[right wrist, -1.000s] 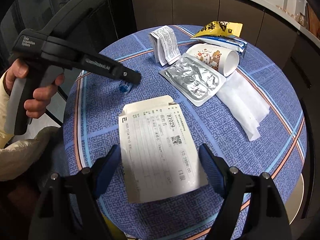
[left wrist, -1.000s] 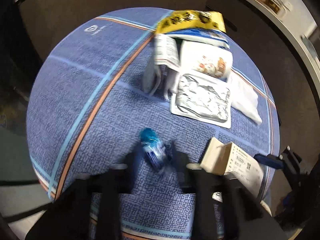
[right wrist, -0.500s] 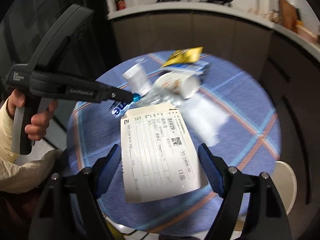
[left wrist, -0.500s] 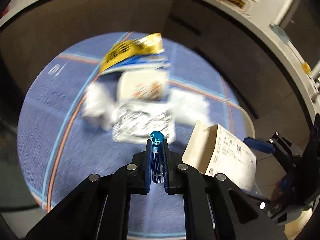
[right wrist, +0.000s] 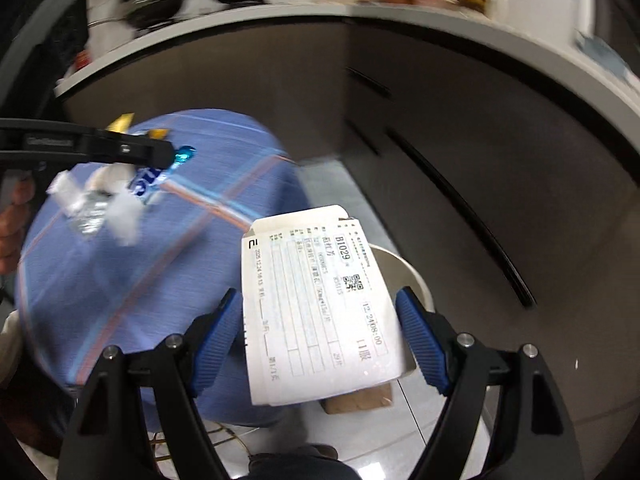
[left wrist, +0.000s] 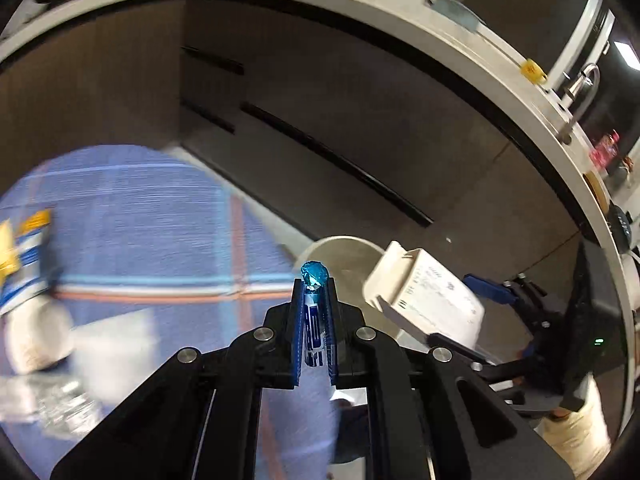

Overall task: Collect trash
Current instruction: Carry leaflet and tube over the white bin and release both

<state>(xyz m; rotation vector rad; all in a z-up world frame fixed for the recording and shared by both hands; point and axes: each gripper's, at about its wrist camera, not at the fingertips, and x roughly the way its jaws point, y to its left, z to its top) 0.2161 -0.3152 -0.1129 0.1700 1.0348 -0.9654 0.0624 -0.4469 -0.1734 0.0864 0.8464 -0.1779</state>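
Note:
My left gripper (left wrist: 314, 292) is shut on a small blue twisted candy wrapper (left wrist: 315, 274), held in the air over the table's right edge. Just beyond it, a white round bin (left wrist: 344, 248) stands on the floor. My right gripper (right wrist: 320, 298) is shut on a flat white paper box with a printed label (right wrist: 316, 304), its blue pads pressing both long sides. The box hangs over the bin (right wrist: 412, 276). In the right wrist view the left gripper (right wrist: 170, 156) and its wrapper (right wrist: 185, 154) appear at the left, above the table.
The round table with a blue striped cloth (left wrist: 140, 220) holds blurred litter: a yellow packet (left wrist: 12, 248), a foil pack (left wrist: 52, 404) and white tissue (right wrist: 124, 212). Dark cabinets (left wrist: 320, 100) under a grey counter curve behind. A brown cardboard piece (right wrist: 360, 400) lies on the floor.
The left gripper shut on the blue wrapper and lifted it off the table. Both grippers swung right, off the table toward the bin, with the wrapper and the box in them.

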